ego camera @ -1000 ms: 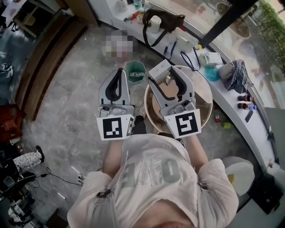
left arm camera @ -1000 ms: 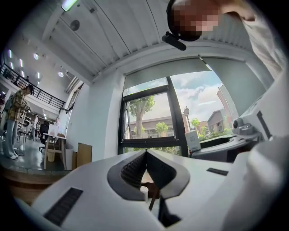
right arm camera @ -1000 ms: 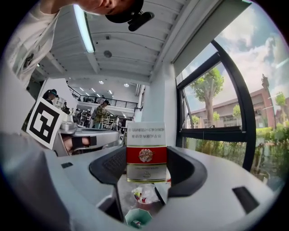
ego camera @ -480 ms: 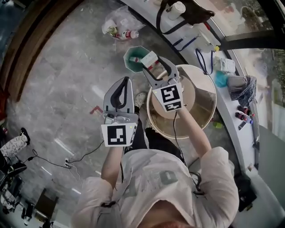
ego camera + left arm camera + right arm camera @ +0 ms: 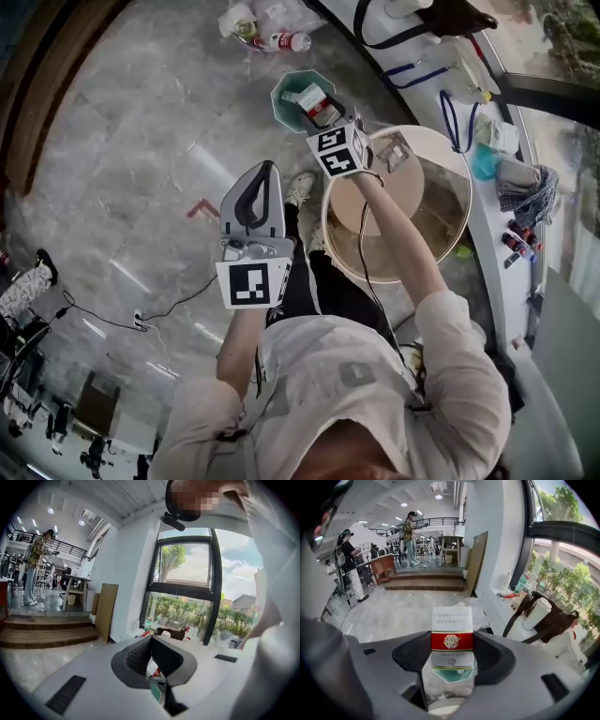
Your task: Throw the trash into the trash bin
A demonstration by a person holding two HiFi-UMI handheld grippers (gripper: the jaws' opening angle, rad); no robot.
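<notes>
Over the last second the right gripper [image 5: 451, 648] has swung down from chest height above the round tabletop [image 5: 349, 206] and out over the bin [image 5: 280, 98]. The left gripper [image 5: 151, 640] has dropped lower beside it. The right gripper grasps a box [image 5: 451, 620], white with a red band, which stands upright between its pads, and the pads press on the box's two sides. In the head view the box hangs over the bin's open mouth. In the right gripper view a patch of the teal bin shows directly under the box. The left gripper is clenched on nothing, tips together, held in front of the person over the floor [image 5: 141, 150] and apart from the bin. The bin stands on the floor just beside the tabletop, on which a crumpled scrap [image 5: 394, 150] lies. Farther out, a clear bag [image 5: 267, 21] with a bottle [image 5: 289, 41] lies on the floor near the window ledge [image 5: 499, 604], where a dark handbag [image 5: 551, 616] and a white cup [image 5: 536, 612] stand.
</notes>
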